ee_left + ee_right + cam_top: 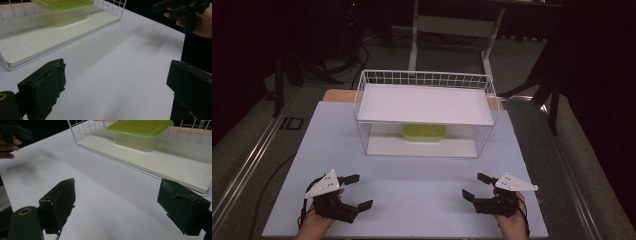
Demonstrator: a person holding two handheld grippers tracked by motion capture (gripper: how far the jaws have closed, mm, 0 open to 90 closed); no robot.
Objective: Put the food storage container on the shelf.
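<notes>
While both grippers gape, green-lidded container (424,132) well beyond fingers (58,203) — inside wire rack (424,80).

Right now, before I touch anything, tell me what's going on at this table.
A person is holding a hand-held gripper in each hand near the front edge of the table. The left hand-held gripper and the right hand-held gripper are both open and hold nothing. Farther back stands a white wire rack with two shelves. A clear container with a green lid sits on the lower shelf, untouched.
</notes>
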